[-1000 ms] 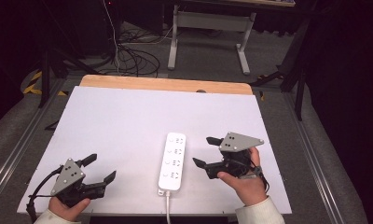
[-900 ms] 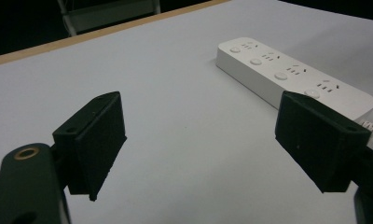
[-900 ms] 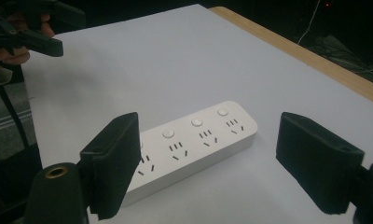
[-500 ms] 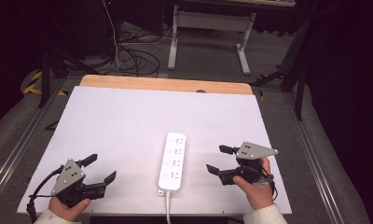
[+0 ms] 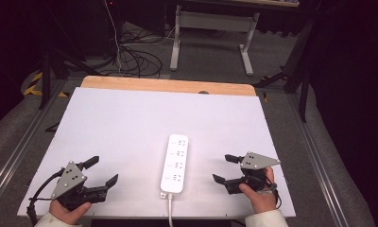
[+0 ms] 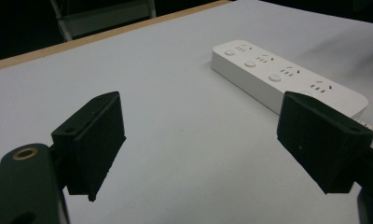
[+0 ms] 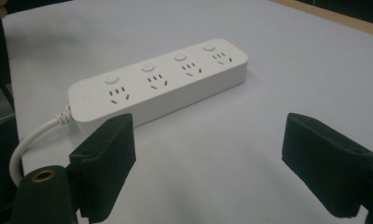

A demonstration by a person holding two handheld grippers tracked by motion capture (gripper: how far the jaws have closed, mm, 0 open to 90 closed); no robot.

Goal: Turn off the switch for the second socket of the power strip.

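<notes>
A long white plastic power strip (image 5: 175,162) lies near the front edge of the white bench (image 5: 130,123). The left gripper (image 5: 101,172) and right gripper (image 5: 225,168) sit beside it, fingers wide, holding nothing.

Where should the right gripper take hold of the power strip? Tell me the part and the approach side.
Grip the power strip across its narrow width near the middle, probably from above, jaws on the two long flat sides. It lies flat, long axis pointing away from the person, cable at the near end. The right gripper is open beside it.
</notes>
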